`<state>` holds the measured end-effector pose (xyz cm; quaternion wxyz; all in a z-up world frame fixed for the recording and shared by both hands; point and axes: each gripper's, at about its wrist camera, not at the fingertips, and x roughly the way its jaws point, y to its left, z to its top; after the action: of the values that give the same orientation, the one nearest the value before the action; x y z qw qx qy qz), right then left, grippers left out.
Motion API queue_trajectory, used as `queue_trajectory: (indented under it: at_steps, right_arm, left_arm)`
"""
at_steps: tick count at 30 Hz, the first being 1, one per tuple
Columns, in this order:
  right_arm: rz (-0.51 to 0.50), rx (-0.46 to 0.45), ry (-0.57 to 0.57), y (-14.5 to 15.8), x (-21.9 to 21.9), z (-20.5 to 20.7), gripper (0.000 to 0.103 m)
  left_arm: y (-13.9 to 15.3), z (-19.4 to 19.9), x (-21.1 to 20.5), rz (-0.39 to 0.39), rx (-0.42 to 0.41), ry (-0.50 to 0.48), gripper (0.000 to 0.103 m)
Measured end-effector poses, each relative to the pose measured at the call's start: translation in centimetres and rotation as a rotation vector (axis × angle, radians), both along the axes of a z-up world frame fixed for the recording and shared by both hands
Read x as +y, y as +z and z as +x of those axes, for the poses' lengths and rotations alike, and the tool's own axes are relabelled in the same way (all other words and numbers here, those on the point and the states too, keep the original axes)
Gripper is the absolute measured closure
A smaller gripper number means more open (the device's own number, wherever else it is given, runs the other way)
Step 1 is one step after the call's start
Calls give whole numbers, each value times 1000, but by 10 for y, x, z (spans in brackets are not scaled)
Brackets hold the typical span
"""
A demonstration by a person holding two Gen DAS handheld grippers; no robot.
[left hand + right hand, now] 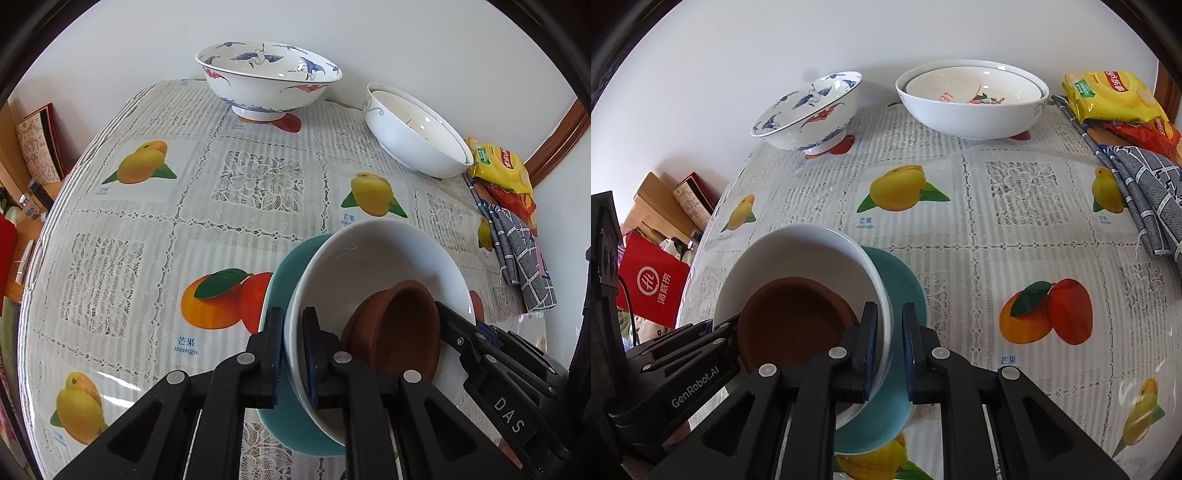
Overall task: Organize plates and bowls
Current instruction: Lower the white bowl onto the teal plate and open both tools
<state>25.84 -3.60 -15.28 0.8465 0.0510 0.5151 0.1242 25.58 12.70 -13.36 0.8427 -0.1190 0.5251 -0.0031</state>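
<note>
Nested at the near side of the table (147, 229): small brown bowl (402, 328) tipped inside a white bowl (369, 266), itself resting on a teal plate (291, 266). Pinched on the white bowl's rim by the left claw (293, 354), one pad inside the wall and one outside, closed tight, with the teal plate passing underneath. Straddled on the opposite rim by the right claw (890, 354), narrow, inner pad against the wall but outer pad seemingly a sliver clear, teal showing through the gap; probably no real hold there. So, stack caught between the two claws, to the right of the left one and to the left of the right one, both angled steeply down. Farther back, well apart, by the wall: crane-painted bowl (266, 77) and a pair of nested white bowls (413, 136). At the right edge, crisp packets (498, 166) and a checked cloth (524, 266). Likely either a letting-go after setting down, or a re-grip needed on the right before any two-handed lift.
</note>
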Motion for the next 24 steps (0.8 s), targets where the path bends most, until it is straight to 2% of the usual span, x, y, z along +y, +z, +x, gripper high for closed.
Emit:
queue_trajectory:
  at_steps: [13,19,21,24]
  right_arm:
    - [-25,-24,25,14,-5,-12,81]
    - [-19,-36,26,25,-11,-27,80]
    - [-18,-43,27,29,-13,-34,77]
    - [-31,-65,30,37,-19,-50,75]
  left_arm:
    - [11,-13,-6,42,15,-24,81]
    - [28,-29,-11,68,-18,-16,70]
    - [35,-38,-12,73,-34,-11,69]
    - [46,-51,-14,71,-61,-13,62]
